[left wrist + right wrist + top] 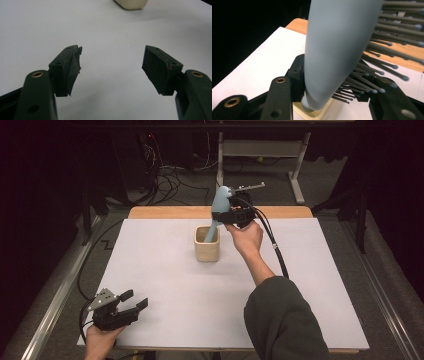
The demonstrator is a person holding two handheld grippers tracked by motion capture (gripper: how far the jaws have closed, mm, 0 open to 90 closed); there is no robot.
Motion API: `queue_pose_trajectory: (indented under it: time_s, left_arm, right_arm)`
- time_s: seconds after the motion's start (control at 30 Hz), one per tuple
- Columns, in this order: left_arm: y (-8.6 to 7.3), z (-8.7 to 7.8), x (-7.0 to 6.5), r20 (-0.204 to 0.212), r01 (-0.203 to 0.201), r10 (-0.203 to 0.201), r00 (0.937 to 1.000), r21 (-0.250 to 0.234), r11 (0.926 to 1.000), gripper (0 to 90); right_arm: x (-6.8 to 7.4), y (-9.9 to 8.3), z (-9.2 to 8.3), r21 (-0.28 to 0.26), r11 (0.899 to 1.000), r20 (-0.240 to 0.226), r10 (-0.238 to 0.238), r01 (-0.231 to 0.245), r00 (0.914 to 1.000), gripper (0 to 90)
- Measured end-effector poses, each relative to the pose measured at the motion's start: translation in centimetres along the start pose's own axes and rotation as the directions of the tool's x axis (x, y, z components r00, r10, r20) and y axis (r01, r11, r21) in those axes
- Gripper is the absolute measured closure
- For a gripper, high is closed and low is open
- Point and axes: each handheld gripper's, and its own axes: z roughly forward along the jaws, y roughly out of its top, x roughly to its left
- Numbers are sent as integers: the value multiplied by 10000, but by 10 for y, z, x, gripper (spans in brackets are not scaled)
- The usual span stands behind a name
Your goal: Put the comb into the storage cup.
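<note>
Presently catalogued, largest item first.

Bench (pixel 150 270): wide white top with a wooden strip along the far edge, bare around the left fingers.

Cup (pixel 206 243): cream, square-walled, open at the top, standing upright near the middle of the bench, directly below the right fingers and well apart from the left ones. Its rim also shows beneath the right fingers (pixel 322 113).

Hairbrush (pixel 219 210): pale blue, bristled, held tilted with the head up. Its handle end points down into the cup's mouth; whether it touches the inside cannot be told. In the right gripper view the brush body (pixel 332 50) runs between the fingers with the bristles fanning off to one side.

Right gripper (pixel 235 214): fingers pinching the hairbrush at its lower body, just above the cup rim.

Left gripper (pixel 131 301): fingers spread wide with nothing between them, resting low at the near corner of the bench; the pads (pixel 72 67) show only bare white surface ahead.

Step in hand, by judgement: lowering the hairbrush handle-first into the cup. The next move likely calls for easing the handle further down, keeping it clear of the rim, then parting the right fingers so the brush leans against the cup wall without tipping it.
</note>
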Motion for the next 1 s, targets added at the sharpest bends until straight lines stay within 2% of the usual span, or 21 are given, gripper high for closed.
queue_pose_trajectory:
  time_s: [0.13, 0.57, 1.0]
  left_arm:
    - [0, 0, 0, 5, 16, -16, 10000, -28, 10000, 313]
    - [0, 0, 0, 16, 12, -12, 10000, -9, 10000, 312]
    - [0, 0, -1, 12, -18, 18, 10000, -57, 10000, 312]
  right_arm:
    - [0, -2, 4, 151, 9999, 79, -73, 72, 9999, 544]
    - [-4, -12, 14, 362, 9993, 107, 111, -115, 9999, 542]
    - [3, -16, 22, 546, 9983, 246, -240, 226, 9994, 534]
